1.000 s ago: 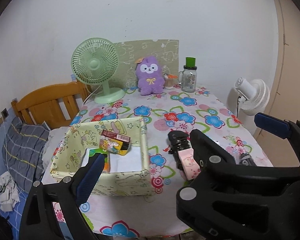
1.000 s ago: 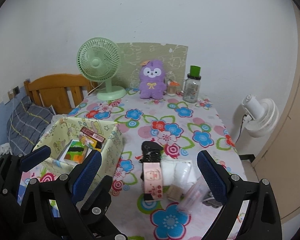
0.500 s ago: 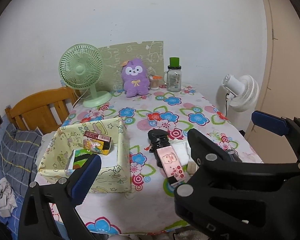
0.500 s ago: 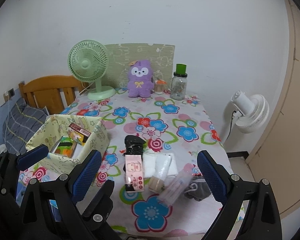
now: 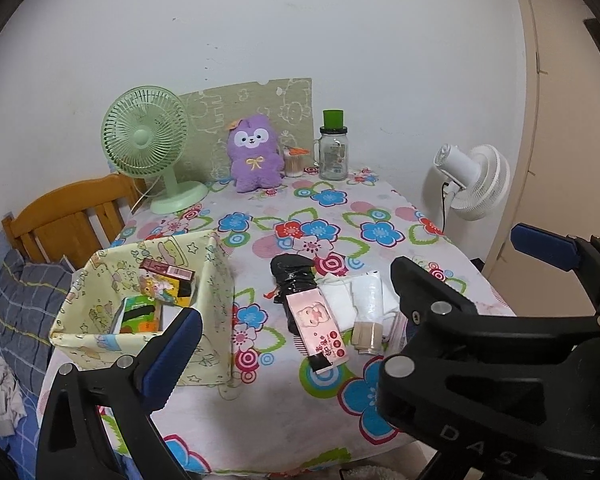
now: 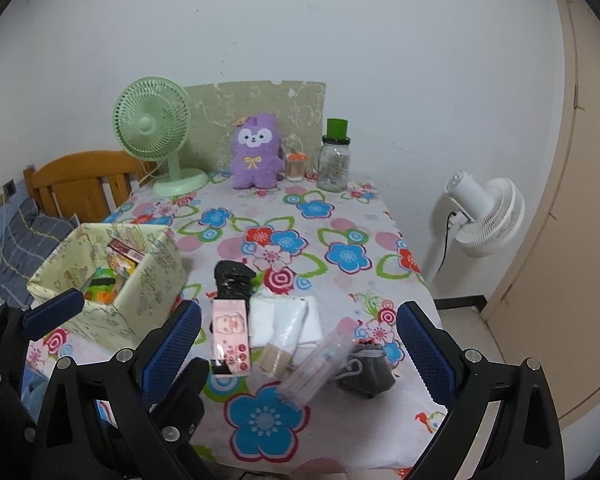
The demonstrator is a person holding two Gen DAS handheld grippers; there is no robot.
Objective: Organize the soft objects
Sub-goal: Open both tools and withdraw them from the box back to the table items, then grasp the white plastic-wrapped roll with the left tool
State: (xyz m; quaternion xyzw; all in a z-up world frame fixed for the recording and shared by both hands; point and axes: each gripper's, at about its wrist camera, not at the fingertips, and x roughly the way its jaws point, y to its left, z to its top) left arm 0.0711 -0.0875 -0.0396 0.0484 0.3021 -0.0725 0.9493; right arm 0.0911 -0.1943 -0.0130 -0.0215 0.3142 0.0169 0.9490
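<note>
Grippers hang back from the near table edge, both with jaws wide apart and holding nothing: the left gripper (image 5: 352,300) fills the bottom of the left view, the right gripper (image 6: 300,336) the bottom of the right view, probably held off so the whole spread can be taken in before a first pick. Soft things lie in a tight row at lower centre of the right view, likely laid out for sorting: a black bundle (image 6: 234,278) under a pink card (image 6: 230,334), a folded white cloth (image 6: 286,316) just beside it, a clear tube (image 6: 320,364) lying on a slant, and a crumpled grey pouch (image 6: 364,368) at the right end. At middle left sits the yellow fabric box (image 6: 148,300), open-topped, its walls sagging a little, with small cartons already inside; it looks like the likely destination. A purple plush (image 6: 256,152) sits upright at upper centre, by the wall.
</note>
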